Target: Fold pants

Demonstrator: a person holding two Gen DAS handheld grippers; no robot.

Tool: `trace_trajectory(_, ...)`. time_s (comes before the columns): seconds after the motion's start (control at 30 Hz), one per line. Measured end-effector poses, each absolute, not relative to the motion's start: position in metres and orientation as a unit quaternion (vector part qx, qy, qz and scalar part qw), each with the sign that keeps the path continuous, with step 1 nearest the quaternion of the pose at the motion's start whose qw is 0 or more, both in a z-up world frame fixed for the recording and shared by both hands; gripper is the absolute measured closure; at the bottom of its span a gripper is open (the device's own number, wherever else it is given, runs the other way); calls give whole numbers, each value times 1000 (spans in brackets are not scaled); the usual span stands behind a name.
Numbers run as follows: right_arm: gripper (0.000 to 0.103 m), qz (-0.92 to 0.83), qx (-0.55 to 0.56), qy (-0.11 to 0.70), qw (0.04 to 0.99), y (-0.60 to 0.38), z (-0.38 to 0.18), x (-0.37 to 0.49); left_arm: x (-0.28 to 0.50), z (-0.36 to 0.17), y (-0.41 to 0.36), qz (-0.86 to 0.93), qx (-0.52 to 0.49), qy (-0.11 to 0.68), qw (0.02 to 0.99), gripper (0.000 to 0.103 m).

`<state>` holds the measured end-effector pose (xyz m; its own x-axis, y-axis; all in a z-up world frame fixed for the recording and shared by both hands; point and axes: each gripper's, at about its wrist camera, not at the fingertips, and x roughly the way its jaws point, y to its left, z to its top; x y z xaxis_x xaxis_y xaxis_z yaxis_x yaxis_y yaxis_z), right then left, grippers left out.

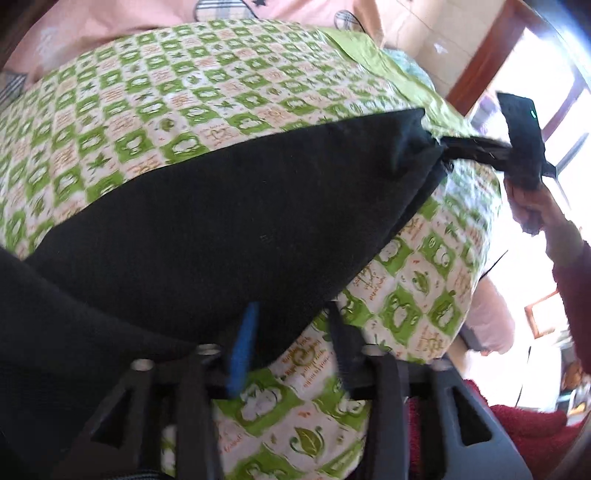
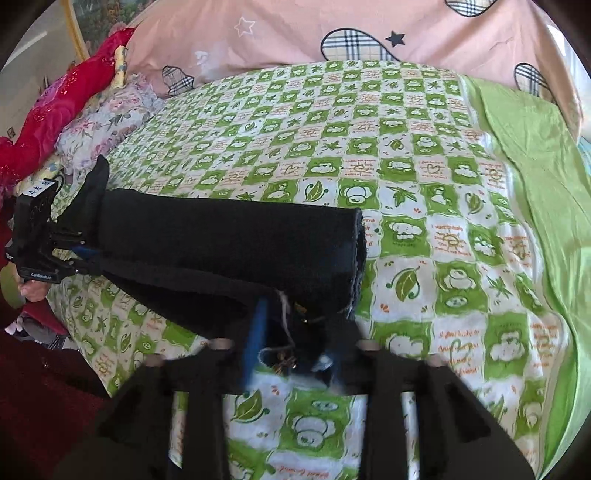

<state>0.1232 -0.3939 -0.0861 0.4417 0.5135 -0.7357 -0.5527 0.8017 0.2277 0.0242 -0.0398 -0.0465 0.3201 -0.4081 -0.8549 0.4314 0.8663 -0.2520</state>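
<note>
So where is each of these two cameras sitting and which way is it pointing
Left wrist view: sits on the left claw, looking down along its fingers at the black pants on the green checked bedspread; the other claw and the hand holding it show at right.
Right wrist view: sits on the right claw, facing the pants' end and the pink pillow; the left claw shows at far left.
Shared: pants, bedspread, pillow, each other's claw.
</note>
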Motion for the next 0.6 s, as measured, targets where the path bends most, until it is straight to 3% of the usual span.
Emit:
trace_trajectory(0.23, 33, 352, 24, 357, 865, -372, -54, 91, 12, -24, 0, -190, -49, 512, 836, 44)
trace_trajectory(0.3, 33, 373, 35, 349, 859, -354, -51, 89, 15, -16, 19, -153, -64, 512, 843, 29)
trace_trajectory(0.37, 33, 401, 46, 348, 846, -329, -50, 87, 20, -9, 36, -100, -67, 516, 848, 24)
trace_trajectory(0.6, 33, 490, 45, 353, 796, -227, -60, 78, 62, 2, 108, 33, -139, 556, 819, 23)
